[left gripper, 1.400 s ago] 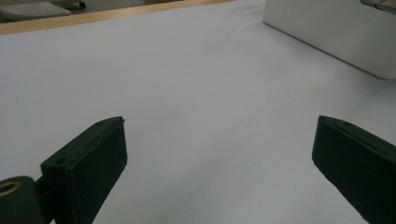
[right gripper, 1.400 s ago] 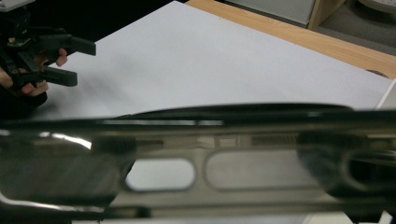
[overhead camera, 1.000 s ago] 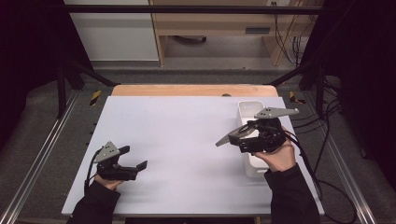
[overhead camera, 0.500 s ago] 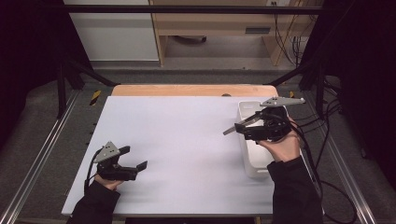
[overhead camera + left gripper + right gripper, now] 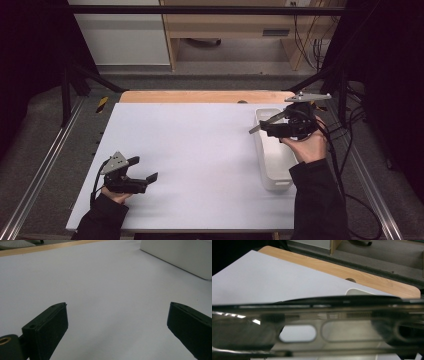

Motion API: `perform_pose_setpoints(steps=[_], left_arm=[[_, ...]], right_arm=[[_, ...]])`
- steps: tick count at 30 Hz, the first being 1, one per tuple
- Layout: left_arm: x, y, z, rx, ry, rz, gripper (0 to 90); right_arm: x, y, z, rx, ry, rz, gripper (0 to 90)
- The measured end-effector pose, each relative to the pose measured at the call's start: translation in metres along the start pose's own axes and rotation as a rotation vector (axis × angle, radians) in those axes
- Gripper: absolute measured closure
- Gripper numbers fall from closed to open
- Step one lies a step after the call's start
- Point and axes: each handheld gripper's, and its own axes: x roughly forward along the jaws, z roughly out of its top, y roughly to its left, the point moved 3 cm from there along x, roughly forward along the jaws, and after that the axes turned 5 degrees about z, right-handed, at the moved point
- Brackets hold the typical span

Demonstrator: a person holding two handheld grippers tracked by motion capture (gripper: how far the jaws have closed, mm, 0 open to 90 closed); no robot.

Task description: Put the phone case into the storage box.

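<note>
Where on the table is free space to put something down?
The white table top is bare between the left gripper and the white bin, up to the wooden edge. It is crowded at the bin, where the right gripper holds a metal tool.

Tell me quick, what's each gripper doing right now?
Left gripper: jaws open, holding nothing, low over the table.
Right gripper: shut on a slotted metal utensil, above the white bin.
</note>
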Motion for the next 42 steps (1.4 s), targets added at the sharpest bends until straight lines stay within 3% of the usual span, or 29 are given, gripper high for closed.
perform_pose_setpoints(steps=[10, 18, 32, 42], left_arm=[[0.000, 0.000, 0.000, -0.001, -0.002, 0.000, 2.7], [0.001, 0.000, 0.000, 0.002, 0.000, -0.002, 2.6], [0.001, 0.000, 0.000, 0.005, 0.003, -0.006, 2.6], [0.002, 0.000, -0.001, 0.006, 0.005, -0.009, 2.6]], right_arm=[[0.011, -0.016, 0.008, 0.053, 0.027, -0.105, 11.7], [0.025, -0.026, 0.010, 0.090, 0.050, -0.160, 11.6], [0.047, -0.046, 0.009, 0.156, 0.079, -0.238, 11.6], [0.065, -0.053, 0.008, 0.186, 0.109, -0.247, 11.7]])
